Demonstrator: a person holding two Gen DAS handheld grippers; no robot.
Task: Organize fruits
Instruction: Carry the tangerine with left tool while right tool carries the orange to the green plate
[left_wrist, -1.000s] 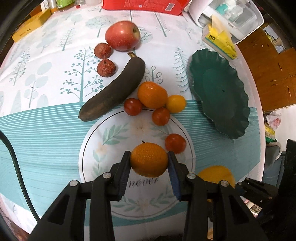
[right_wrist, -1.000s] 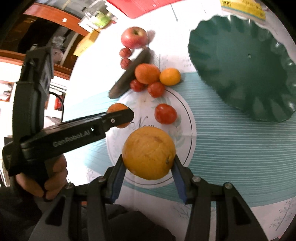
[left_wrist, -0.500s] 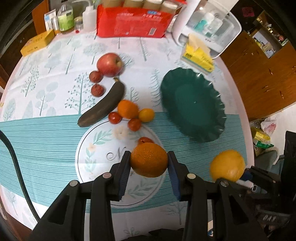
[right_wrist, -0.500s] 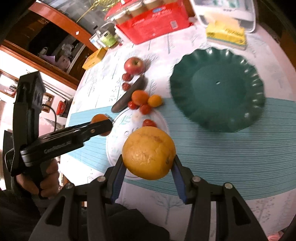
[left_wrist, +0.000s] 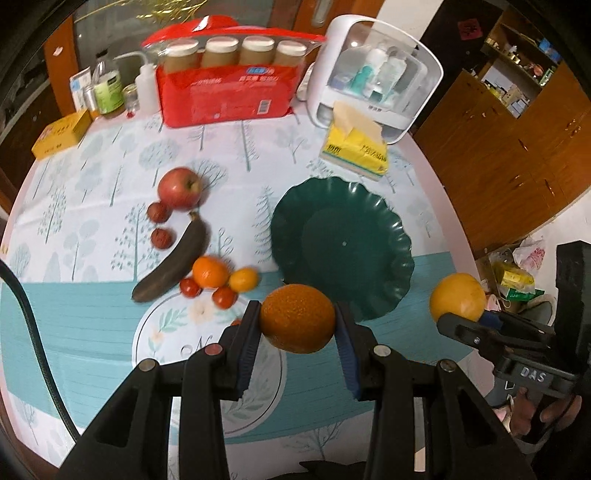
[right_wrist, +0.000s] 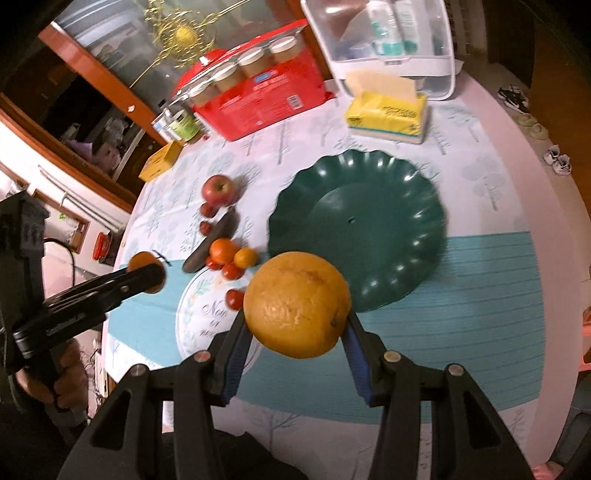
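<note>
While each gripper pinches its fruit, left gripper (left_wrist: 297, 324) a mandarin (left_wrist: 297, 318), right gripper (right_wrist: 295, 326) an orange (right_wrist: 297, 304), carry both over the plate (left_wrist: 341, 245), lower onto its floor well apart, then release.

Left claw (left_wrist: 297, 326) lifted higher with small orange (left_wrist: 297, 318), right claw (right_wrist: 297, 325) raised with large orange (right_wrist: 297, 305)

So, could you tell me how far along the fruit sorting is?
Done: nothing; the green plate is empty. In hand: left tool grips a tangerine, right tool a large orange. Left: apple, banana, the small fruits.
</note>
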